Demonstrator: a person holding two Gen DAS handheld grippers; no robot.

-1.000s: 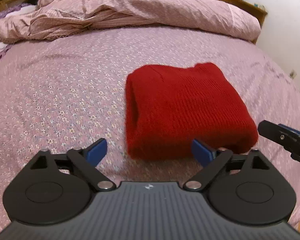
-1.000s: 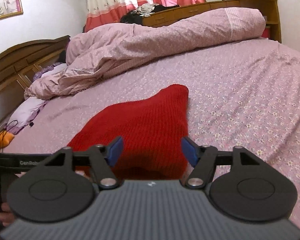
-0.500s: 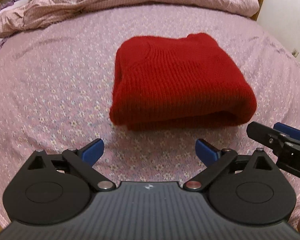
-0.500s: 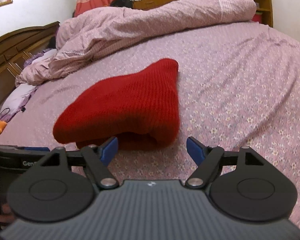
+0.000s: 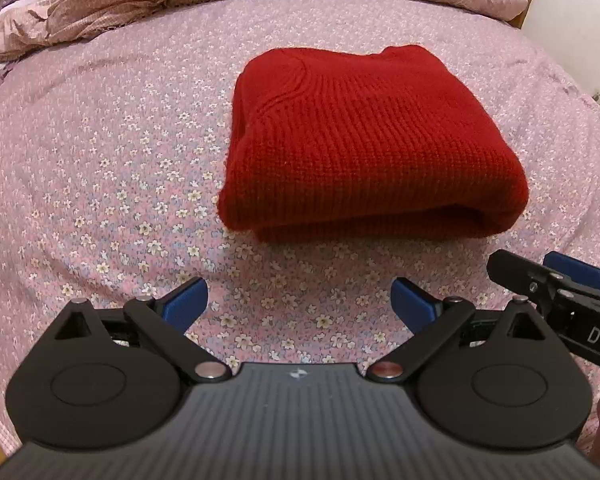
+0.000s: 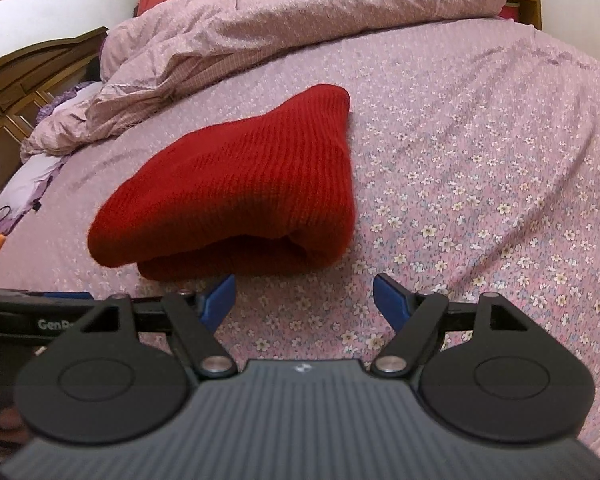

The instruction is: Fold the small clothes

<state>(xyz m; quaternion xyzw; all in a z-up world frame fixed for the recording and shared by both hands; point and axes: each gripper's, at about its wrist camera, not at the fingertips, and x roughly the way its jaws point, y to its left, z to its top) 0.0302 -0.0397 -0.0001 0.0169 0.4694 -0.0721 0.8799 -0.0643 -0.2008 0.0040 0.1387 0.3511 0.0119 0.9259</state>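
Folded red sweater [image 5: 364,144] on bedsheet [image 5: 100,168]

Black left claw [image 5: 298,304], blue pads [image 5: 184,299], silver pivot screws

White letters "DA" show on the right gripper [image 5: 572,280]; "GenR" shows on the left gripper [image 6: 40,312].

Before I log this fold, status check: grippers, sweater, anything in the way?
Left gripper open, empty. Right gripper open, empty. Red sweater folded on the bedsheet, untouched. Nothing between grippers and sweater.
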